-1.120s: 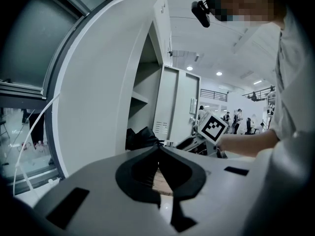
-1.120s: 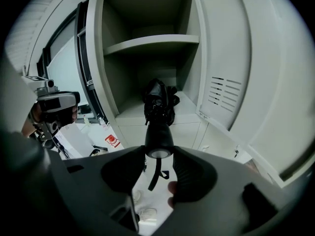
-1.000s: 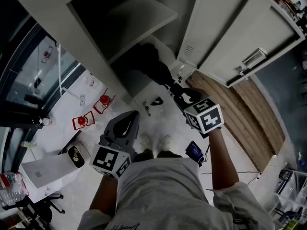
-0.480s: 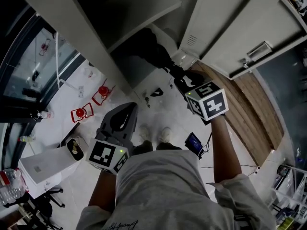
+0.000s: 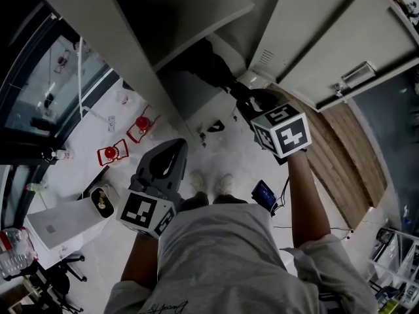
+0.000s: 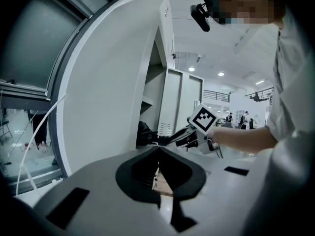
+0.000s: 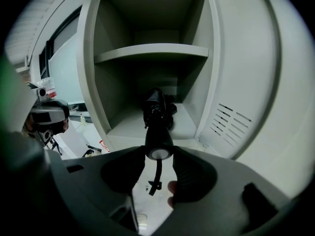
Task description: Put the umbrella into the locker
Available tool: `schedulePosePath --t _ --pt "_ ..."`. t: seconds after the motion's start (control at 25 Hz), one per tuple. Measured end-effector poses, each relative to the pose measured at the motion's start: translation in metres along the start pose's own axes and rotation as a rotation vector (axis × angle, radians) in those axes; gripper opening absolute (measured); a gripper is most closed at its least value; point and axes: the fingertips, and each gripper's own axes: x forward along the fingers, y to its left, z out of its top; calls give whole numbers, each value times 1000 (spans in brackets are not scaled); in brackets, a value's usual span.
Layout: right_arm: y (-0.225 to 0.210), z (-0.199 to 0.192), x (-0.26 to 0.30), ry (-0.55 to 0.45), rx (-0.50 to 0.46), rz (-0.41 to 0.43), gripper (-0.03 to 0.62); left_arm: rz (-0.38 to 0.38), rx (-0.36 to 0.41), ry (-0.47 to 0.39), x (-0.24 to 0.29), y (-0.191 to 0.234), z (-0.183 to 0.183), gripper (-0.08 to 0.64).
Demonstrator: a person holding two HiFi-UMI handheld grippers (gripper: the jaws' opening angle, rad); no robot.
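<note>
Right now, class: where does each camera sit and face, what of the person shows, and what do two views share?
Head view: on the person's head, facing down at the locker, left gripper and right gripper; torso, forearms, shoes show.
Left gripper view: on the left gripper, facing along its shut jaws toward the locker; right arm and torso show.
Right gripper view: on the right gripper, facing into the locker, jaws clamping the umbrella; a fingertip shows.
Shared: head and left gripper views both show the right gripper.
</note>
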Motion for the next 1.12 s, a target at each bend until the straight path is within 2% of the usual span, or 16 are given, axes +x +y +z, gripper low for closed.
schedulePosePath --t 1.12 --pt "-8 36 62 34 -35 29 189 81 -4 5 -12 31 4 15"
